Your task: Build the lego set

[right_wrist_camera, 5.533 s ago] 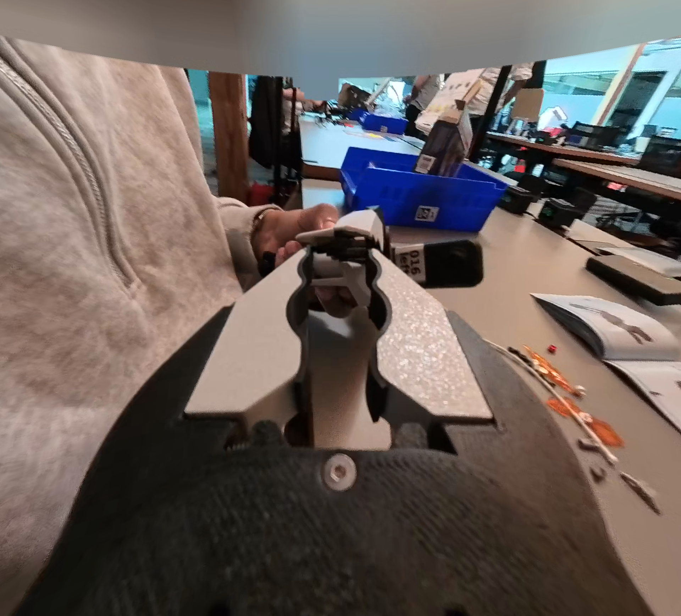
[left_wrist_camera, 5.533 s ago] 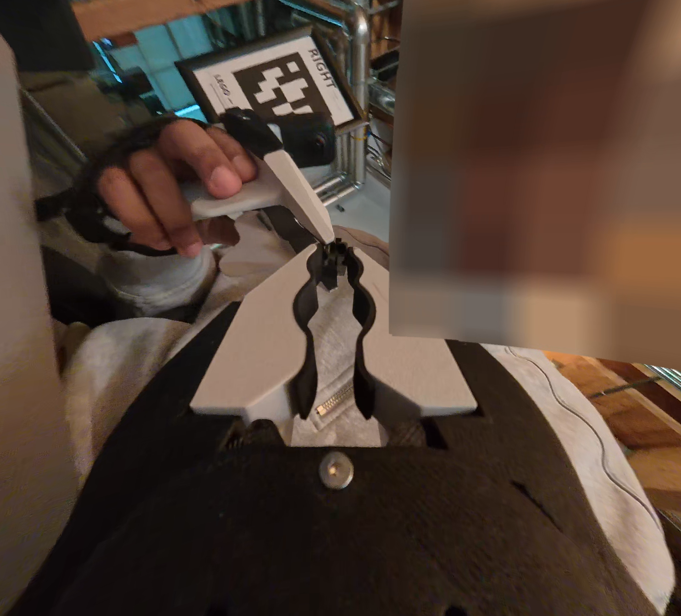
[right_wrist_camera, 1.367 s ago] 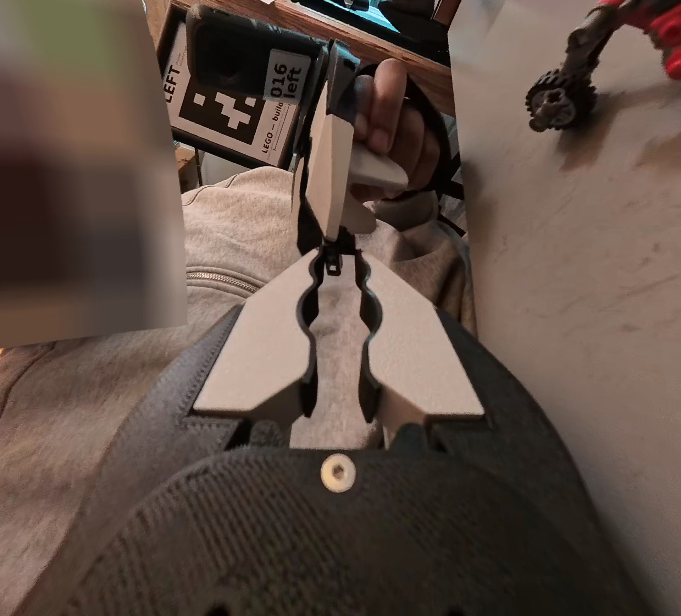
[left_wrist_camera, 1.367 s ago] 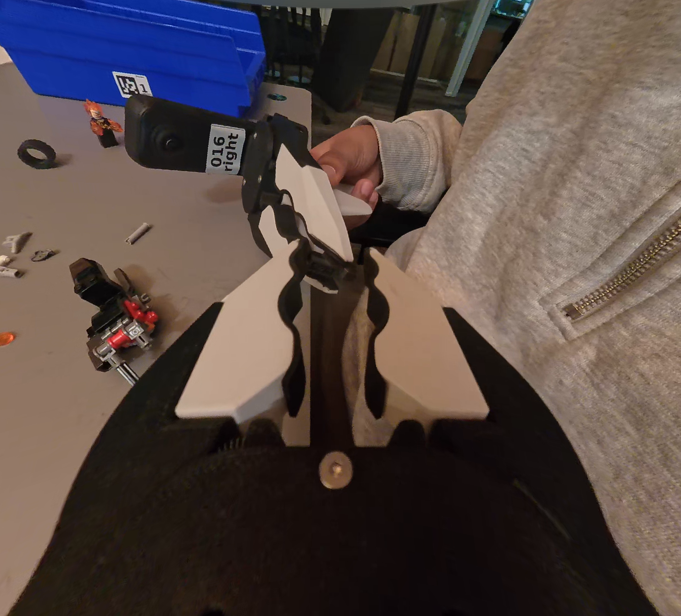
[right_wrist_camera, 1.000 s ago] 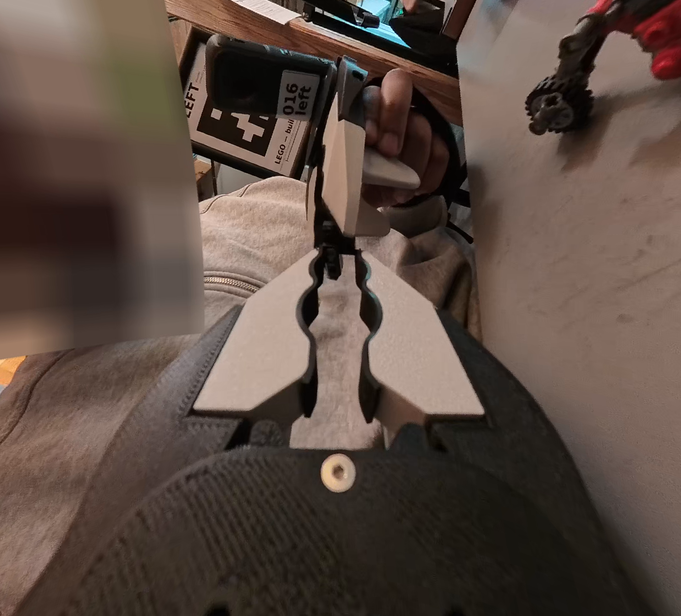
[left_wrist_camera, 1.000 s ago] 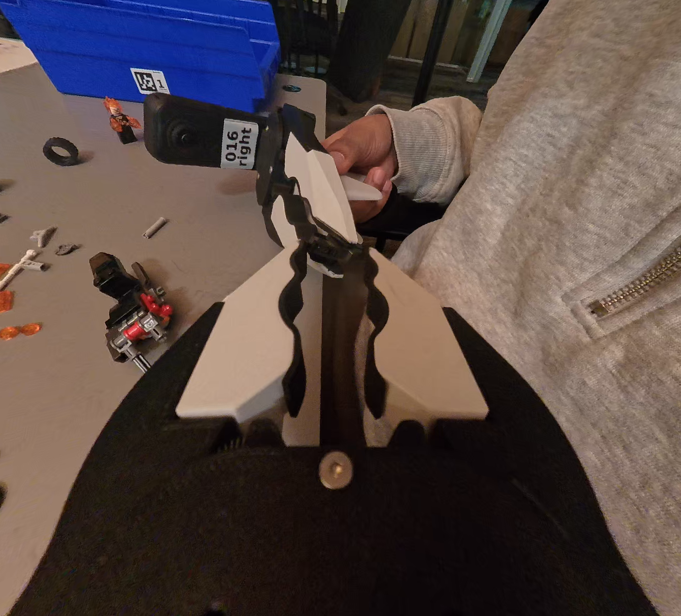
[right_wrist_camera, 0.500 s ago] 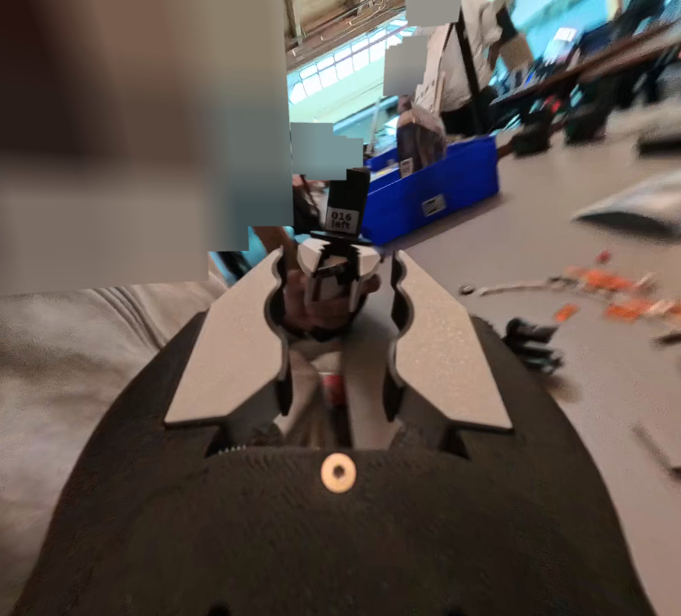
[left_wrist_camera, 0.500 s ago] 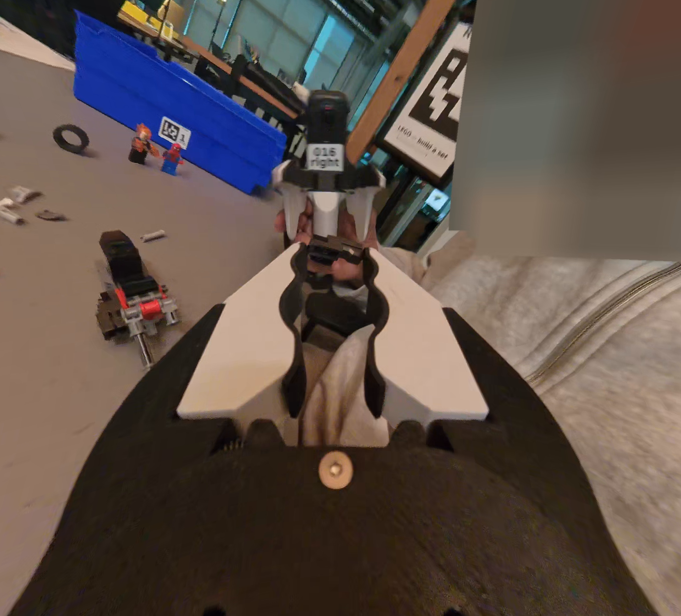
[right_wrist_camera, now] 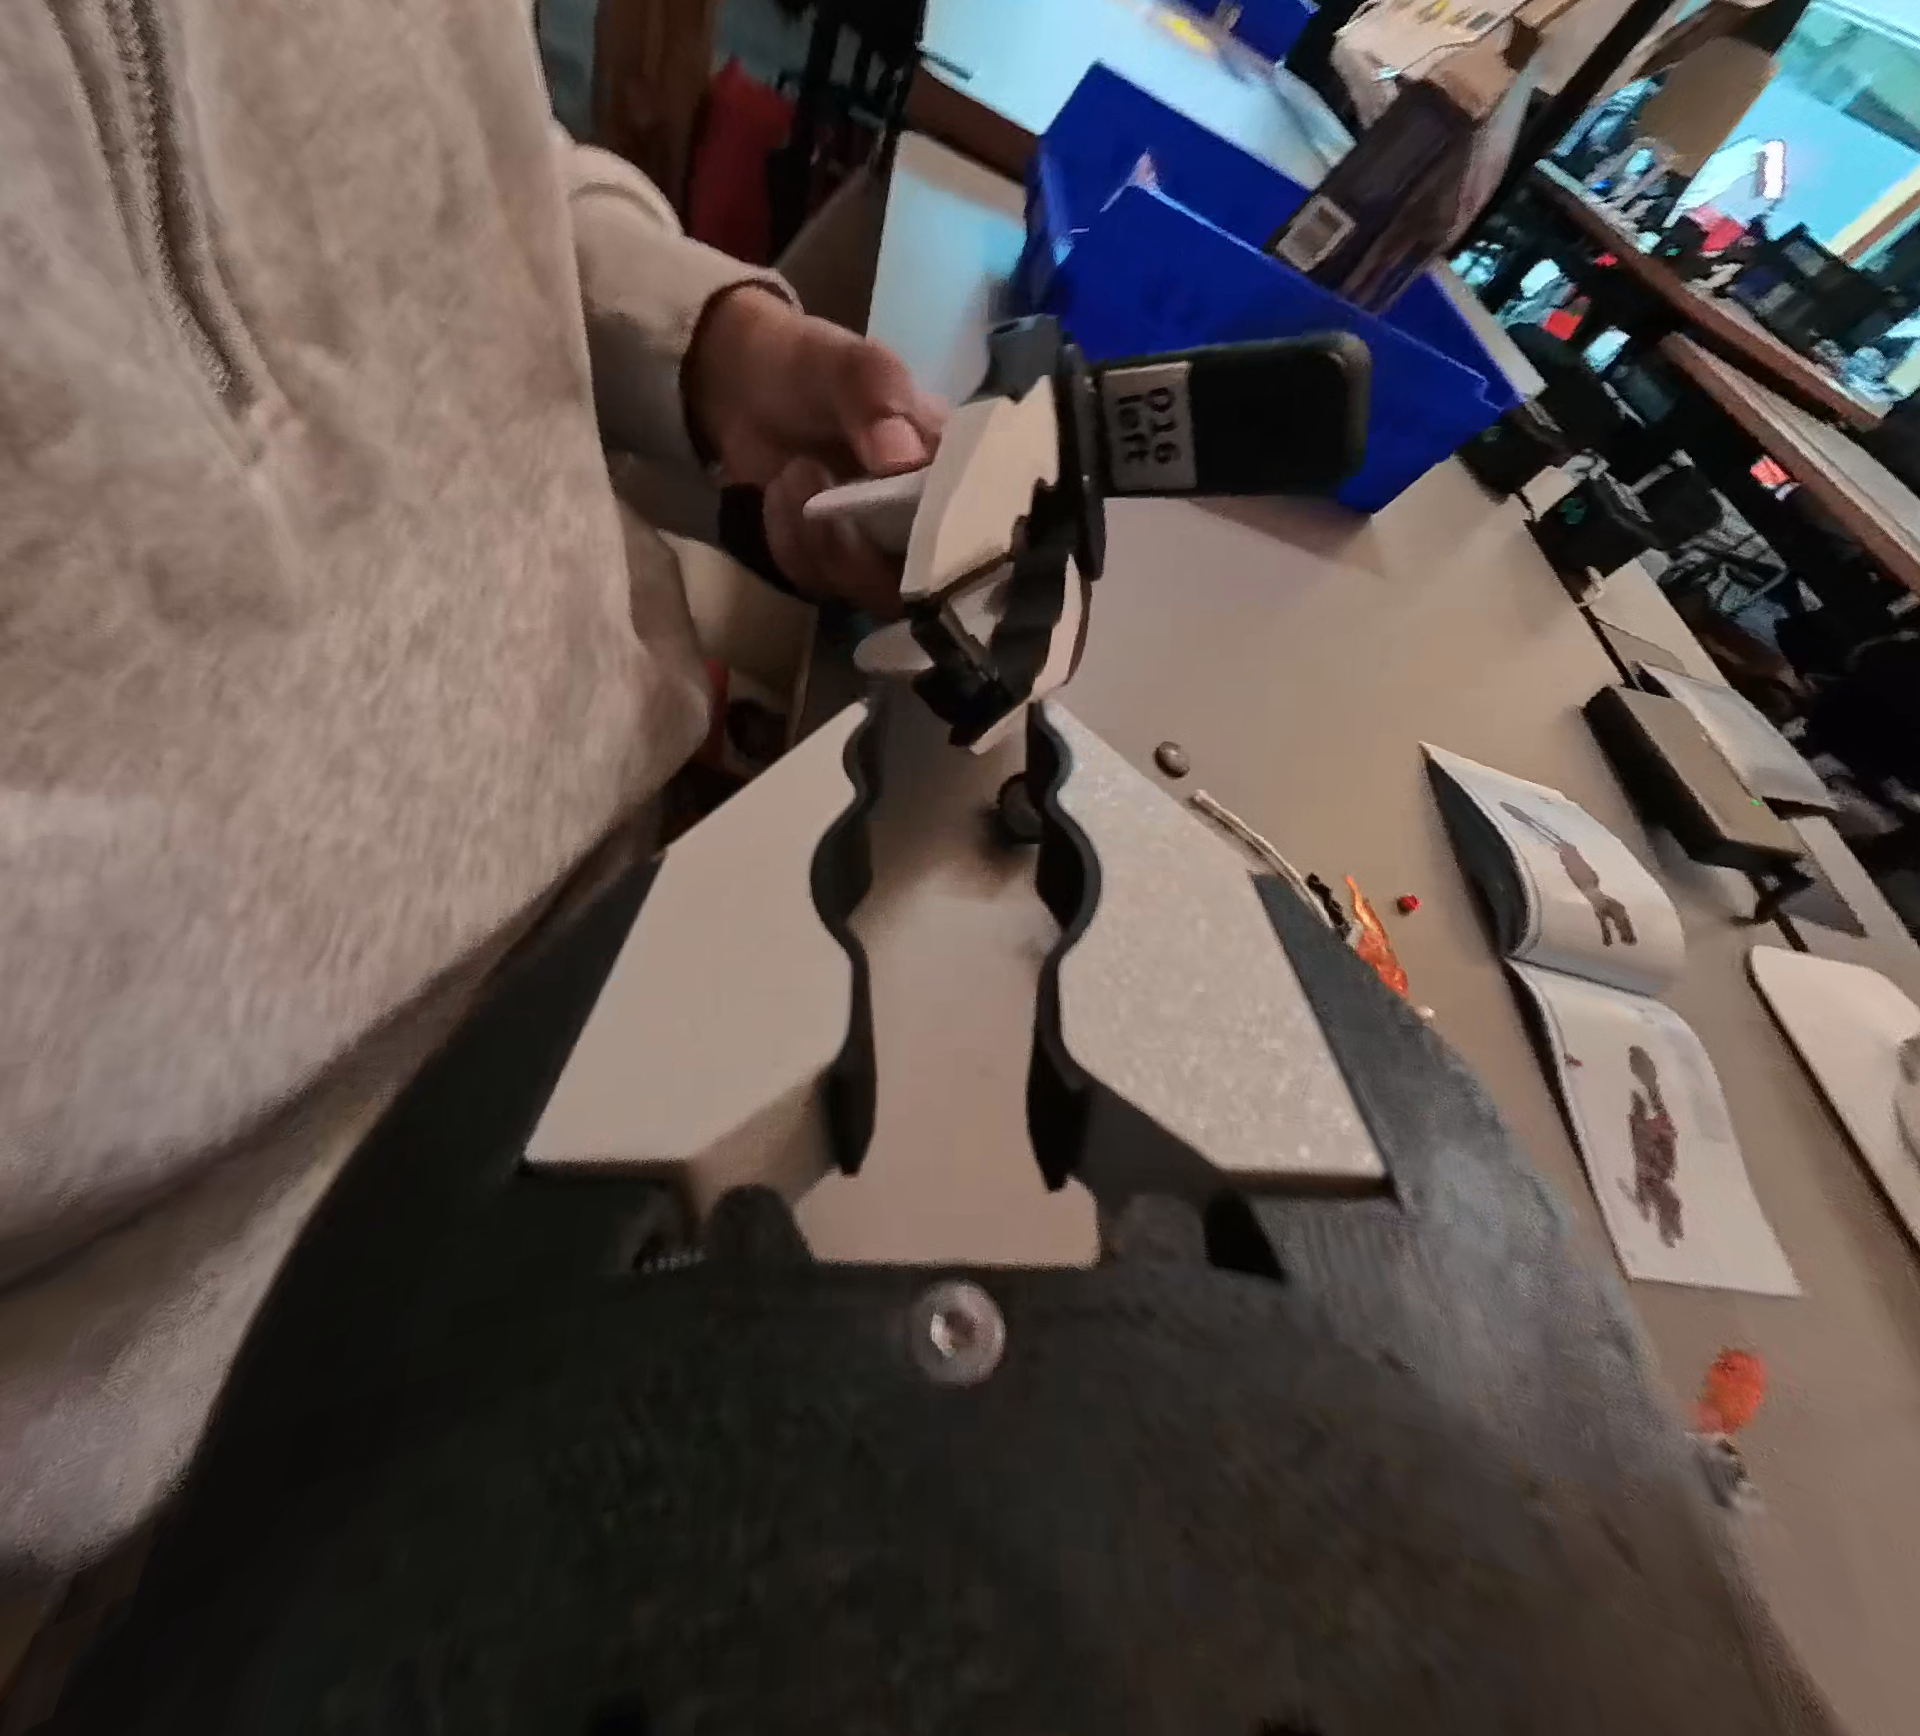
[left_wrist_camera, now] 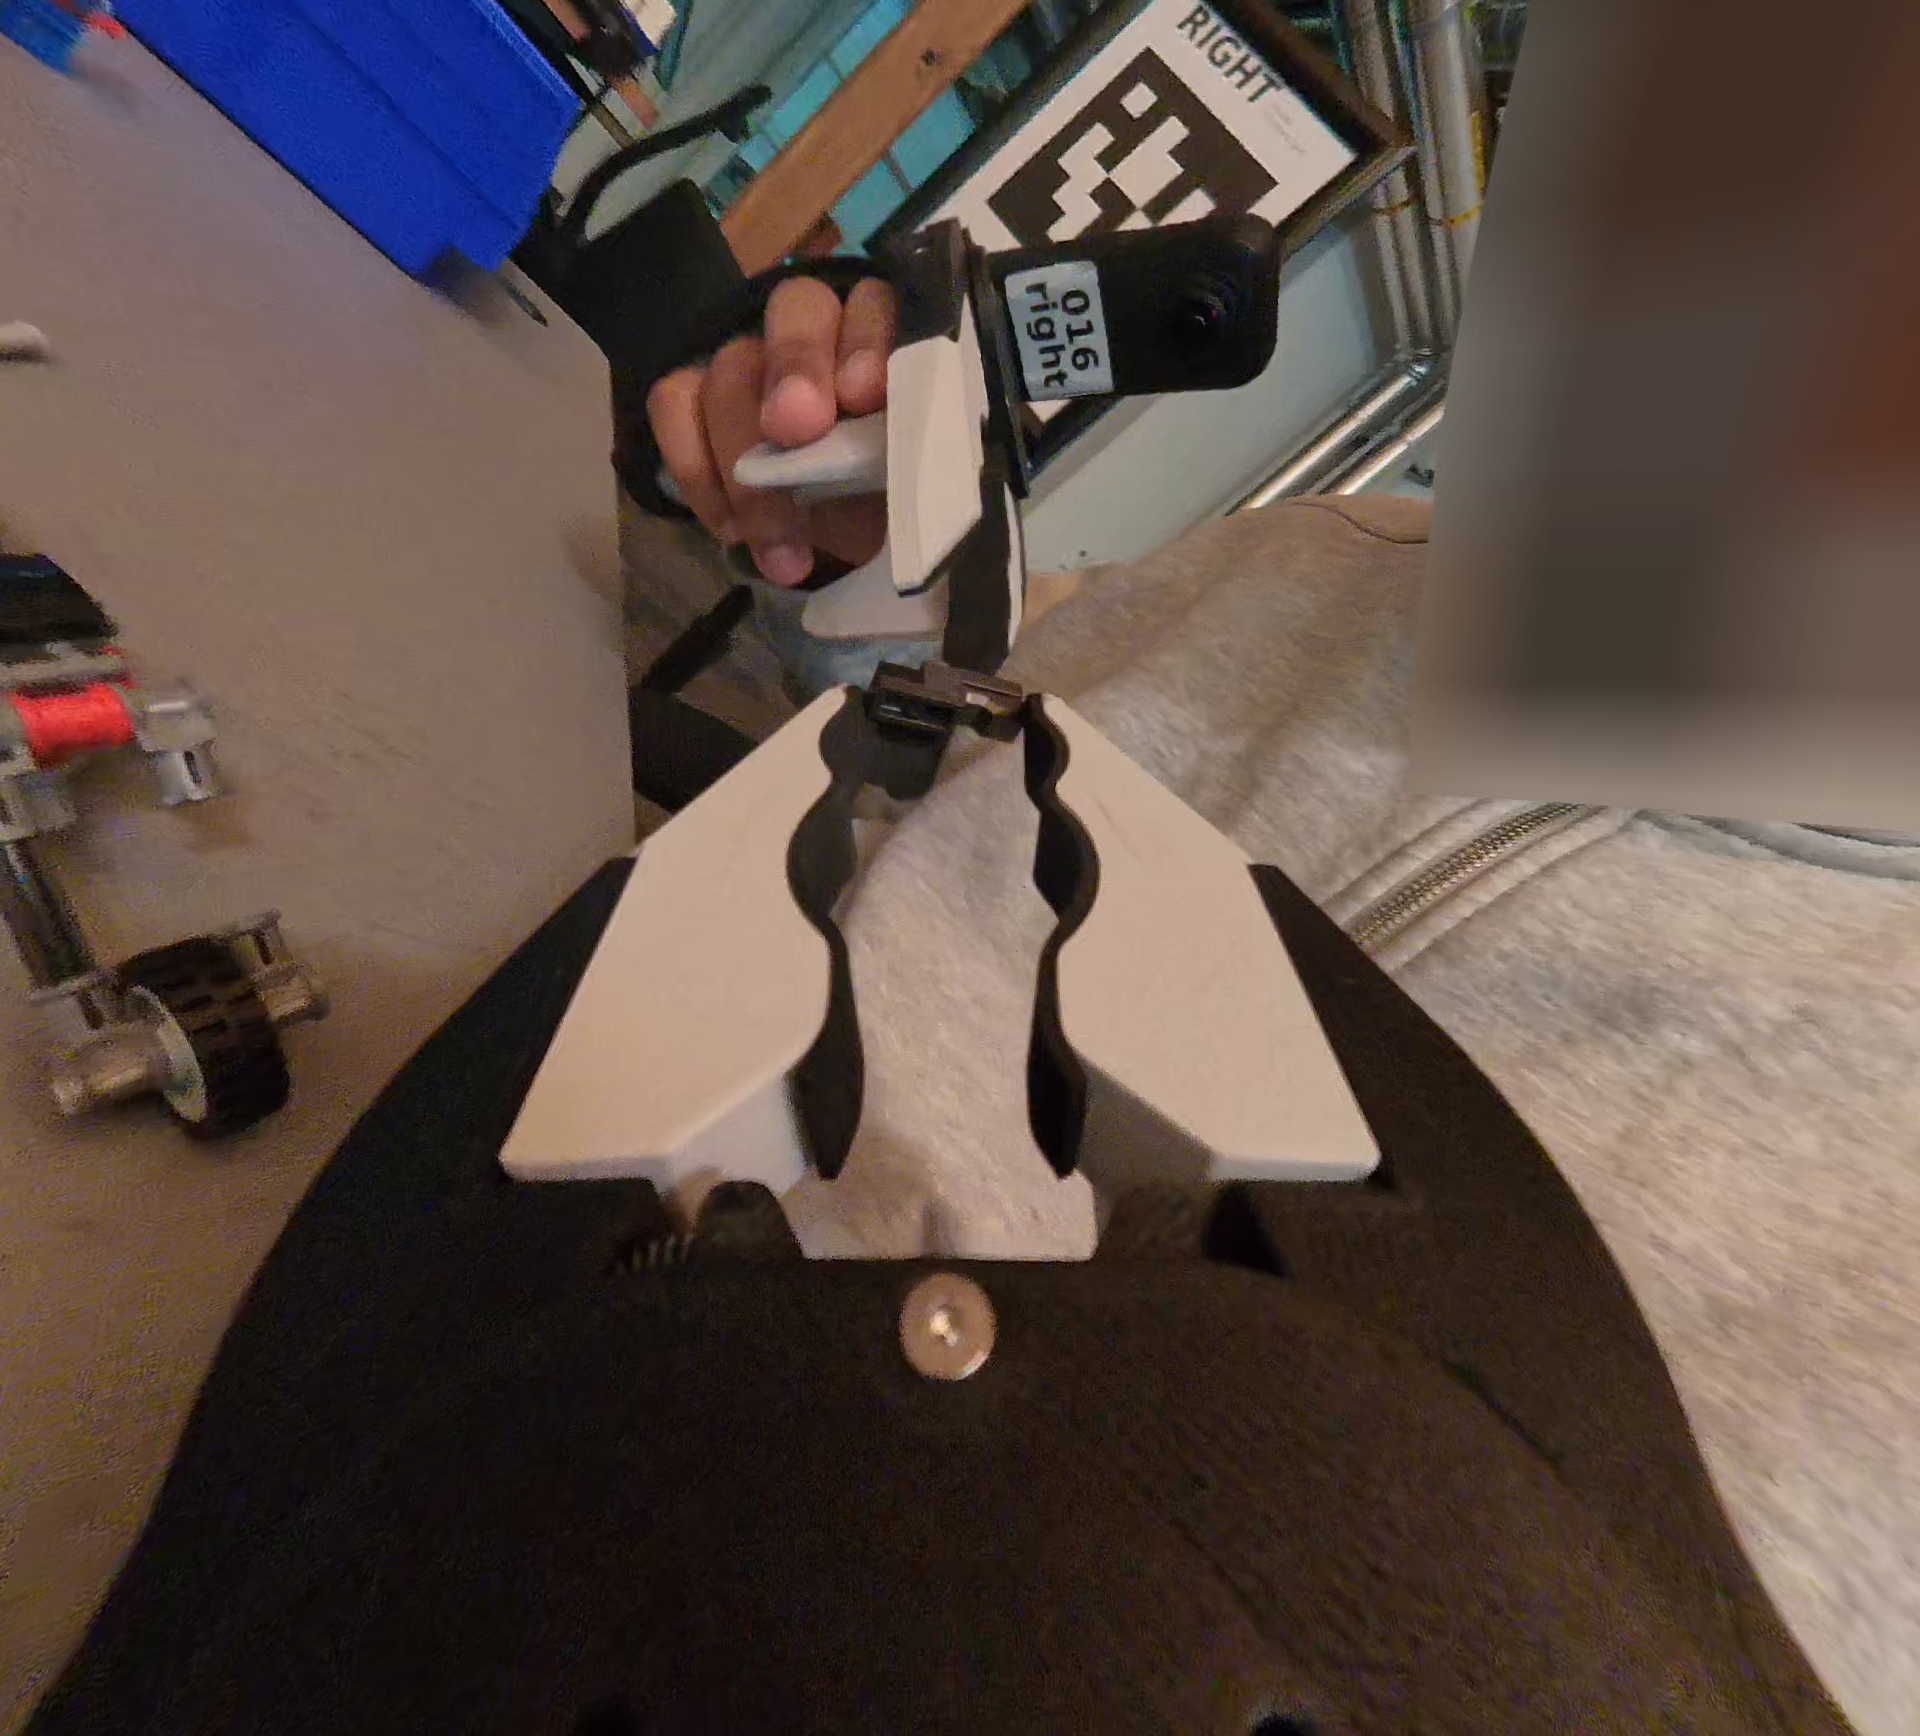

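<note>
in front of the person's grey fleece jacket (left_wrist_camera: 1558, 1115), off the edge of the grey desk (left_wrist_camera: 312, 543), the two tools meet tip to tip. the left hand-held gripper (left_wrist_camera: 940, 720) has its fingers nearly together, pinching a small black-and-grey lego piece (left_wrist_camera: 920, 710). the right hand-held gripper (right_wrist_camera: 951, 730) comes in from above in the left wrist view; its tips sit right at that piece, but i cannot tell whether it is closed on anything — in its own view the fingers stand somewhat apart. the half-built lego vehicle with red parts and a black tyre (left_wrist_camera: 135, 959) lies on the desk, well apart, as do the open instruction booklet (right_wrist_camera: 1579, 959) and the scattered orange bits (right_wrist_camera: 1371, 938). the risk, i'd judge — the piece is tiny and held in mid-air, so a skewed push or a loosened pinch could flick it onto the lap or floor.
</note>
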Available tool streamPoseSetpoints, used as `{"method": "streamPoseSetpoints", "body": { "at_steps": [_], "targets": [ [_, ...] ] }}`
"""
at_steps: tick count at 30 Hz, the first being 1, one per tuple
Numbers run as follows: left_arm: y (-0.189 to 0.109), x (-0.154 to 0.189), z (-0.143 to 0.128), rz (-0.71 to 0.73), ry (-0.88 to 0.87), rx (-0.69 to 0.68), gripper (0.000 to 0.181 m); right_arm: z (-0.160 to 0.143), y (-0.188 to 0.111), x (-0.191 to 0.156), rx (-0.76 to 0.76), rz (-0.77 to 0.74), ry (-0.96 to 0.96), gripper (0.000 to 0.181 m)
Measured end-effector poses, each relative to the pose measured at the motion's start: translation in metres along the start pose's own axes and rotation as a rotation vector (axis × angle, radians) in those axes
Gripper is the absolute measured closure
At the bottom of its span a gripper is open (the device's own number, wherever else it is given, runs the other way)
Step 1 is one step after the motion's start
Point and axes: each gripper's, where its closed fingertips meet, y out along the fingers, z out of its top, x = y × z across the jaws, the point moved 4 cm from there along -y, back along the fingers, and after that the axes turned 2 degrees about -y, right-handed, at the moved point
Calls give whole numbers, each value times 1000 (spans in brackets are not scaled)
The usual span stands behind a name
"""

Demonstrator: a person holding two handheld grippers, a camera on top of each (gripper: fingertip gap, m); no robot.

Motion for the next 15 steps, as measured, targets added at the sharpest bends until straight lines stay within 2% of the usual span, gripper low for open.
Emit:
{"method": "streamPoseSetpoints", "body": {
  "at_steps": [9, 15],
  "targets": [
    [8, -3, -5, -77, -186, -55, 153, 3, 8, -6, -21, 64, -150, 171],
    [7, -6, 4, -92, -233, -20, 152, 2, 6, 2, -19, -4, -169, 175]
  ]
}}
